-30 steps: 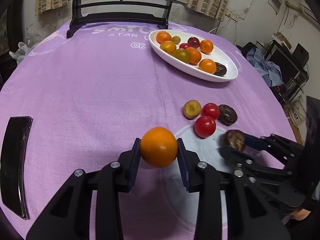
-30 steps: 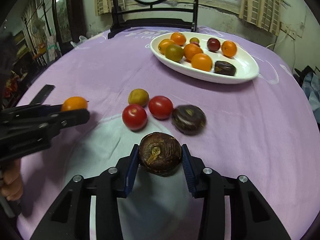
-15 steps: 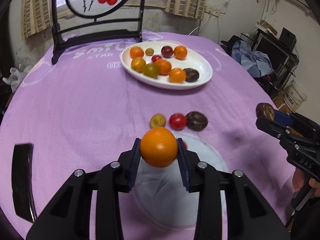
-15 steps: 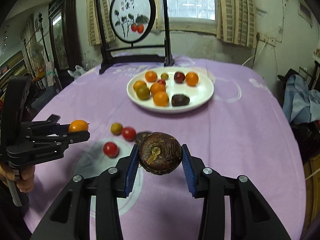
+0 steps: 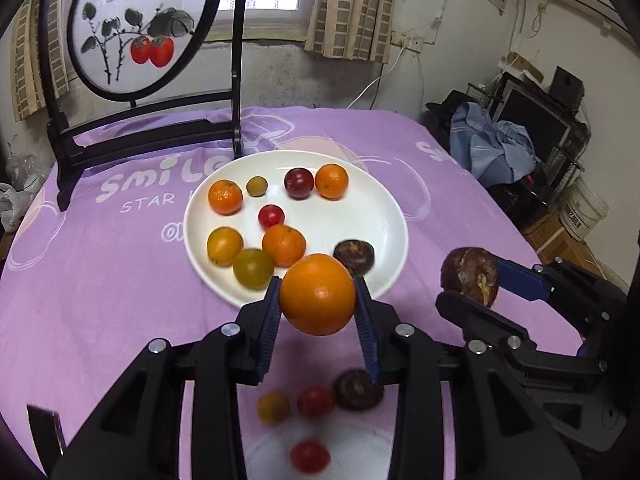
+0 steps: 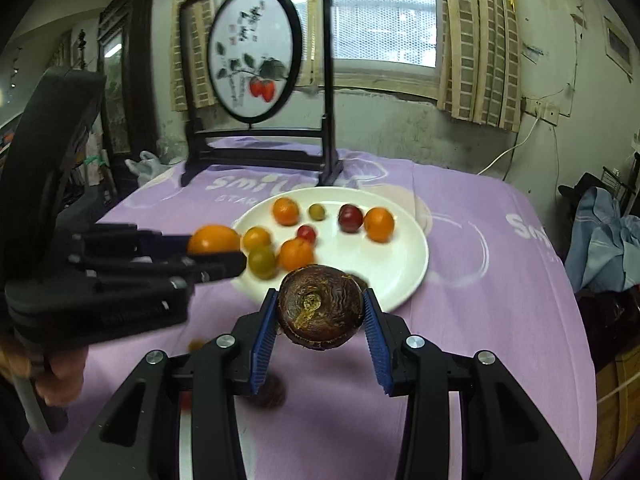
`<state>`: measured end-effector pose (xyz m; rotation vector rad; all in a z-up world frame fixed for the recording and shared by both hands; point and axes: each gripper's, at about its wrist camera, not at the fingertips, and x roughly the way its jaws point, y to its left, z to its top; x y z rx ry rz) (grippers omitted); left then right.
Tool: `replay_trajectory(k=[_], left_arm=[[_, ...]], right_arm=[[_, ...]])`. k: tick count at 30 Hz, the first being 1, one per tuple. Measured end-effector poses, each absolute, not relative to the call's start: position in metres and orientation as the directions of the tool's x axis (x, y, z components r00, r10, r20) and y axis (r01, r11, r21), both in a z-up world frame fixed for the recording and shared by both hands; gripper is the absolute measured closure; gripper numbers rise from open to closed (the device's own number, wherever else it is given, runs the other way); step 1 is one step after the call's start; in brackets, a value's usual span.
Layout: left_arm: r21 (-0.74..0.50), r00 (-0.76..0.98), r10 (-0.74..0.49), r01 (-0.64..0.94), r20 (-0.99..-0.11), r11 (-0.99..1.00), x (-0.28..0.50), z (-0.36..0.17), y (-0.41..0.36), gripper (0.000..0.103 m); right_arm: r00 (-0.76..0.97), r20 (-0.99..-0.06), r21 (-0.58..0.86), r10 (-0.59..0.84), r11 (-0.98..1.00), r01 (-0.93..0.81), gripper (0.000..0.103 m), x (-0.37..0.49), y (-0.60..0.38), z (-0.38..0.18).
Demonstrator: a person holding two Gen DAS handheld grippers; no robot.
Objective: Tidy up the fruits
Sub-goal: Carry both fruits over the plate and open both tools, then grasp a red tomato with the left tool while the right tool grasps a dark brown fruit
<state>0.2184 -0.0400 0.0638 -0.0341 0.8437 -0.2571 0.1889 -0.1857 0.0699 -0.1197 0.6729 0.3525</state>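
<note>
A purple cloth (image 5: 120, 280) covers the tabletop, a painted round screen (image 5: 136, 28) stands upper left and a curtained window (image 6: 384, 12) sits behind; a white plate (image 5: 380, 216) of fruit lies mid-frame. The left gripper (image 5: 318, 312) has its fingers pressed on an orange (image 5: 317, 294) above the plate's near rim; the right gripper (image 6: 320, 320) clamps a dark wrinkled fruit (image 6: 320, 310) likewise

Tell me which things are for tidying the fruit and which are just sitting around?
For the job:
- left gripper holding the orange
- right gripper holding the dark wrinkled fruit
- white plate with fruit in it
- loose fruits on the cloth, like the red tomato

Just lying about:
- painted screen
- blue clothes
- white bucket
</note>
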Motion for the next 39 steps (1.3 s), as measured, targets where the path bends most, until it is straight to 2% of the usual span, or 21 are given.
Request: replay_trajectory(k=[5, 13, 14, 18, 20, 27, 35, 39], left_arm=[[-0.160, 0.597, -0.219, 0.150, -0.772, 0.976, 0.266, 0.042, -0.039, 0.068], [-0.121, 0.572, -0.157, 0.100, -0.805, 0.988, 0.300, 0.016, -0.035, 0.067], [-0.105, 0.588, -0.132, 0.080, -0.798, 0.991, 0.300, 0.015, -0.034, 0.057], [-0.046, 0.636, -0.079, 0.069, -0.767, 0.997, 0.294, 0.021, -0.032, 0.032], [-0.042, 0.655, -0.070, 0.058, -0.752, 0.997, 0.290, 0.026, -0.028, 0.027], [-0.078, 0.670, -0.080, 0.033, -0.738, 0.996, 0.268, 0.042, -0.017, 0.019], [-0.095, 0.673, -0.081, 0.016, -0.735, 0.995, 0.218, 0.046, 0.003, 0.017], [-0.057, 0.680, -0.047, 0.008, -0.732, 0.998, 0.187, 0.045, 0.014, 0.015]], right_arm=[[0.732, -0.646, 0.005, 0.215, 0.961, -0.277, 0.061, 0.245, -0.189, 0.048], [0.659, -0.714, 0.084, 0.237, 0.963, -0.255, 0.059, 0.297, -0.186, 0.010], [0.653, -0.720, 0.081, 0.234, 0.964, -0.255, 0.059, 0.300, -0.185, 0.008], [0.657, -0.719, 0.079, 0.226, 0.966, -0.246, 0.057, 0.298, -0.187, 0.001], [0.668, -0.708, 0.092, 0.228, 0.968, -0.233, 0.051, 0.294, -0.192, 0.002], [0.681, -0.693, 0.089, 0.237, 0.965, -0.245, 0.051, 0.270, -0.203, 0.014], [0.673, -0.699, 0.063, 0.244, 0.957, -0.282, 0.047, 0.219, -0.212, 0.024], [0.667, -0.705, 0.049, 0.242, 0.954, -0.295, 0.047, 0.185, -0.215, 0.022]])
